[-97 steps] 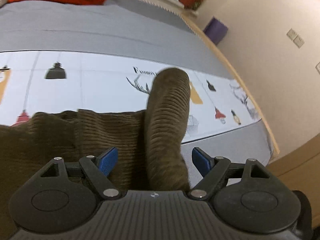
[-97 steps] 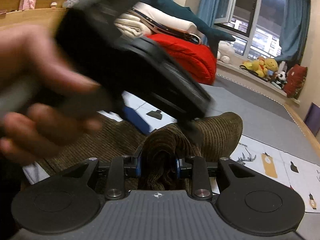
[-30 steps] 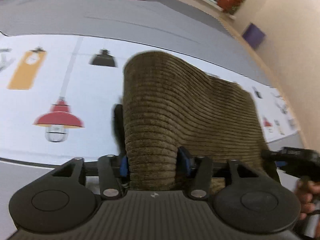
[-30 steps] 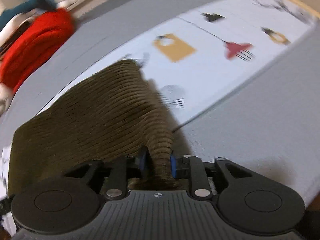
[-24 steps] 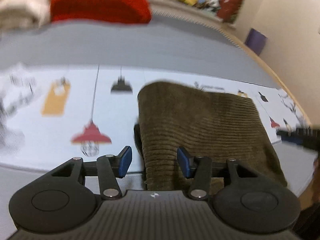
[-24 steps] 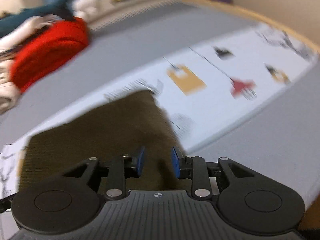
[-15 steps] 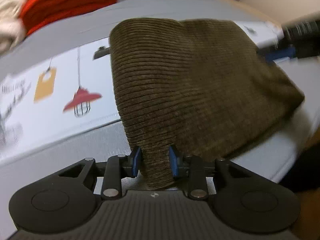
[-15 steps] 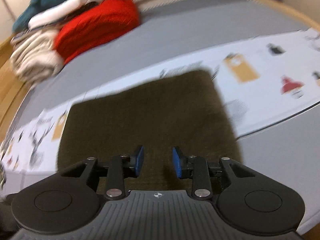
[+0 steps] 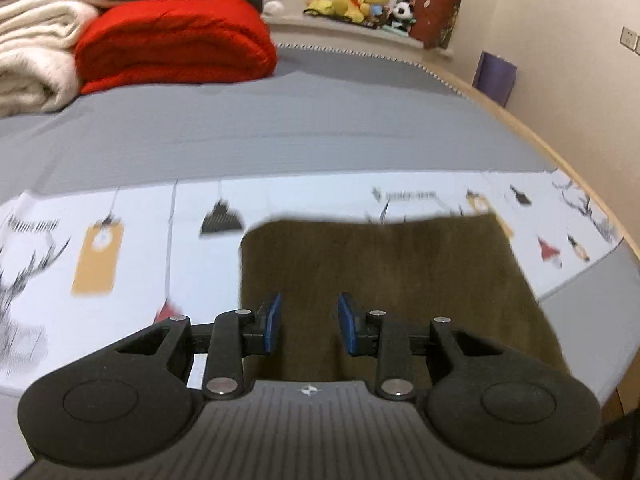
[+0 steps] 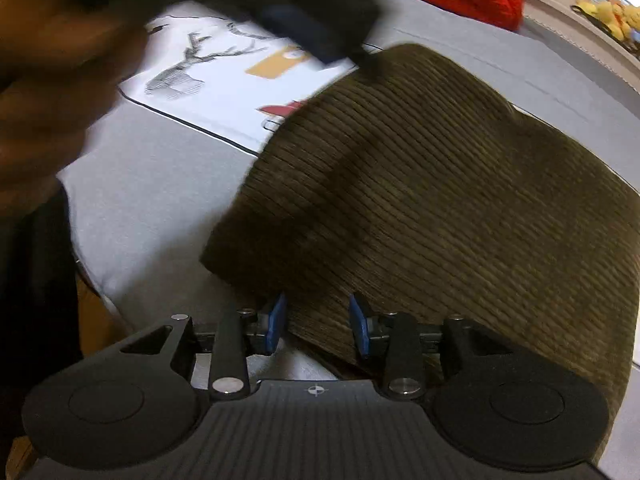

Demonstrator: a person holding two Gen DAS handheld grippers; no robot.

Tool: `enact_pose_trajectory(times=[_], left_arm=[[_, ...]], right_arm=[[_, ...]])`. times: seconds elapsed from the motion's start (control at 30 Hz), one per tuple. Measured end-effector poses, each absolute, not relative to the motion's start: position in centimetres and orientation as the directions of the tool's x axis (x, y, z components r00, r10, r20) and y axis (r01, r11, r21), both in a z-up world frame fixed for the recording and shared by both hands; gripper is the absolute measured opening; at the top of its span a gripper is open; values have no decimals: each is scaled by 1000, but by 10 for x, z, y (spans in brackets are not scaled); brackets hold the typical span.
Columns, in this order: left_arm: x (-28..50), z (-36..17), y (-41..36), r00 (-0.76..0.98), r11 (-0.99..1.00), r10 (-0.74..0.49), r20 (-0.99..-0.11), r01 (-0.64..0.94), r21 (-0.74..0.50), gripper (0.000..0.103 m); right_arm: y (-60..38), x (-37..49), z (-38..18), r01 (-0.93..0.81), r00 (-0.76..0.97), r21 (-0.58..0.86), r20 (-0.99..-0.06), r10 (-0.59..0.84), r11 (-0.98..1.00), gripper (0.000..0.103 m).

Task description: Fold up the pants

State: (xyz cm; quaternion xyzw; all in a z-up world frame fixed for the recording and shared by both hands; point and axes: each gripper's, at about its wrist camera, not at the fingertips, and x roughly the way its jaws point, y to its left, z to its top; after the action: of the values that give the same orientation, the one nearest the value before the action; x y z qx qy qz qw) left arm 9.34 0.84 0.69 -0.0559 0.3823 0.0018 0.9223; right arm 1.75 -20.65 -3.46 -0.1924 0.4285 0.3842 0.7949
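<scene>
Bed [image 9: 304, 128] surface is stretching grey and bare from the printed white sheet [image 9: 132, 240] back to the red blanket [image 9: 172, 36] and cream blanket [image 9: 32, 52] stacked at its far left, leaving broad open room behind the work, while the wooden bed edge [image 9: 532, 136] is curving close along the right and the plush toys [image 9: 356, 0] are sitting on the window ledge well beyond. Folded pants [image 9: 384, 280], brown corduroy, are lying as a flat rectangle on the sheet near the bed's right and near edges, their far edge and left edge showing straight in the left wrist view. In the right wrist view the pants [image 10: 448, 184] are filling the right half, with grey bed [image 10: 160, 184] free to their left. Compared with half a second ago, the left gripper [image 9: 308, 322] is no longer pinching the fabric: its blue pads are now standing a moderate gap apart, above the near part of the pants, holding nothing. The right gripper [image 10: 318, 322] is likewise parted, its pads straddling the near edge of the pants; whether they are pressing the cloth I cannot tell. A blurred hand [image 10: 52, 92] with the other black gripper is crossing the upper left of the right wrist view.
</scene>
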Motion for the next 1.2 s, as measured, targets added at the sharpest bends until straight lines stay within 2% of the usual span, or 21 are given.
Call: enact_pose_trajectory(times=[0.03,0.1,0.17,0.27,0.37,0.47,0.53,0.6,0.67,0.73,0.8,0.93,1.1,1.17,1.2], left_arm=[[106,5,8,707,993,-36,-707,-52,-102,26],[134,-10,9,666,997,6,-746,-65,-50,20],[159,-45,13,560,997,73,-825,-75,38,20],[165,-45,22,557,991,75,-827,-136,-2,21],[140,-16,12,618,987,108,-778,-163,7,27],[80,5,7,699,989,41,-714,-129,-70,29],[45,2,7,716,988,-11,-698,-101,-119,29],[26,-16,2,684,993,-49,-727,-47,-111,29],[17,-51,-6,581,1000,-24,-813,1,-29,30],[1,-59,-9,616,1000,-11,-788,7,-8,31],[-11,-56,-8,642,999,-28,-767,-7,-42,31],[-34,-52,-2,678,997,-47,-733,-7,-70,35],[-54,-35,5,687,997,-40,-726,-22,-76,37],[-60,-26,5,682,996,-23,-731,-46,-74,39],[-62,-16,4,682,995,-15,-731,-60,-76,46]], right_arm=[[-209,20,-33,-771,321,53,-829,459,635,38],[-211,27,-32,-760,301,86,-832,466,644,38],[-215,30,-32,-756,289,106,-831,475,646,38],[-219,31,-25,-761,287,113,-825,488,639,38],[-224,37,-21,-750,272,136,-828,490,647,37],[-238,45,1,-703,347,113,-807,477,703,37],[-260,54,20,-647,411,117,-779,474,753,37],[-289,61,35,-571,484,128,-745,458,811,37],[-317,68,34,-469,536,123,-748,392,875,37],[-339,78,13,-349,519,88,-811,271,933,37],[-358,85,-15,-234,467,40,-872,149,971,36],[-381,83,-22,-140,463,90,-874,146,986,36],[-372,73,-29,-89,470,-30,-883,15,996,38],[-367,65,-30,-69,474,-51,-880,-12,996,39],[-363,65,-32,-65,480,-63,-877,-24,996,39]])
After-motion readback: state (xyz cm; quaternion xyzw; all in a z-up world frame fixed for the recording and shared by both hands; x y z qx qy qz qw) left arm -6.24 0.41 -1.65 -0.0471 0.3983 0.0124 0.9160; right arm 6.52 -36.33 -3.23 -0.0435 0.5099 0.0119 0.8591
